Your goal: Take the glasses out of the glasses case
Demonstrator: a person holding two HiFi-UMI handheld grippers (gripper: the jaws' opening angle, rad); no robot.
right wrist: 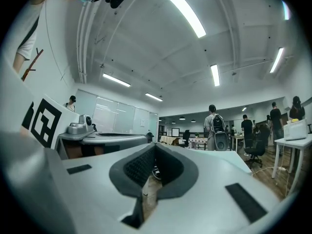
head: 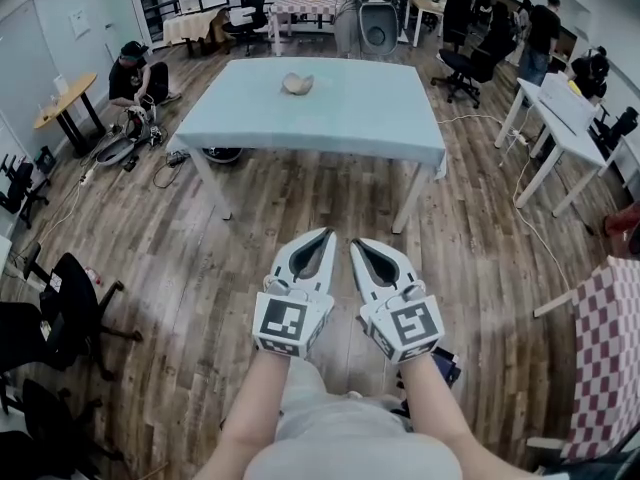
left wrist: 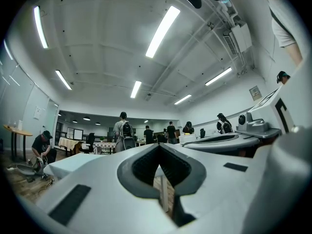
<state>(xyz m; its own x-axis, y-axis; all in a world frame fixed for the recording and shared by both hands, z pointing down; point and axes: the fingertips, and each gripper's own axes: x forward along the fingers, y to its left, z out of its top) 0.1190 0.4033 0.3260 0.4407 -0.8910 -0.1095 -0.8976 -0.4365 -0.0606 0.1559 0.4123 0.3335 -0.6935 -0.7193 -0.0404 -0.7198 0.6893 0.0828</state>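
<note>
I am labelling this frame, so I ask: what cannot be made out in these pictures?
- Head view: the glasses case on the table is too small to tell whether it is open, or holds glasses.
- Both gripper views: the left gripper and right gripper bodies hide that case.

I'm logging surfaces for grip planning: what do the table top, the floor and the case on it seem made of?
Table top: pale blue, matte, its edge hanging down, probably a cloth cover. Floor: brown planks with grain and seams, wood or wood-look laminate. Glasses case: beige rounded shell, too small to tell the material.
</note>
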